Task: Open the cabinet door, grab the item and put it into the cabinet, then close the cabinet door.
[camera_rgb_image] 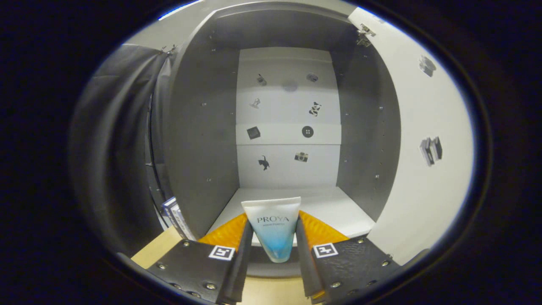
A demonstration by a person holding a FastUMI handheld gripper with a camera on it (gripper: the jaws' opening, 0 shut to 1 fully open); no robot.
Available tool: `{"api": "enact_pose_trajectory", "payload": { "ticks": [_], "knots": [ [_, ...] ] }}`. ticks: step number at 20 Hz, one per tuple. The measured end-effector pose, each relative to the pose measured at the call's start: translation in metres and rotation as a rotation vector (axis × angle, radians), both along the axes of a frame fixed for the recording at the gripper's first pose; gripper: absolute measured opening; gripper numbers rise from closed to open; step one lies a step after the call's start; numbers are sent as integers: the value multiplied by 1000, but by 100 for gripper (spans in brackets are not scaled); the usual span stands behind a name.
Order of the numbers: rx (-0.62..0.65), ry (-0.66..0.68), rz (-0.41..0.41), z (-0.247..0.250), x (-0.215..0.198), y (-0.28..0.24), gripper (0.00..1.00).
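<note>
A white tube [273, 224] fading to blue at its lower end stands upright between my fingers, and my gripper [273, 231] is shut on it. The tube hangs just in front of the open cabinet [203, 140], level with its white bottom shelf [334, 209]. The cabinet's white door [423, 140] is swung open to the right. The cabinet has grey side walls and a white back panel [288, 114] dotted with small stickers.
A wooden tabletop [156, 250] runs under the gripper in front of the cabinet. A small box [175, 218] leans by the cabinet's lower left corner. Black cloth [114, 148] hangs to the left of the cabinet.
</note>
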State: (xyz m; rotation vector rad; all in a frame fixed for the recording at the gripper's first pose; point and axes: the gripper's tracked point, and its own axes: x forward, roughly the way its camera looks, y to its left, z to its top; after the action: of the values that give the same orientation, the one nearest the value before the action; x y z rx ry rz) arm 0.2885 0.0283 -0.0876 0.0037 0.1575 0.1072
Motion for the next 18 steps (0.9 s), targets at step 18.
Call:
{"api": "enact_pose_trajectory", "payload": {
  "ticks": [18],
  "knots": [
    [39, 29, -30, -24, 95, -10, 54]
  ]
}}
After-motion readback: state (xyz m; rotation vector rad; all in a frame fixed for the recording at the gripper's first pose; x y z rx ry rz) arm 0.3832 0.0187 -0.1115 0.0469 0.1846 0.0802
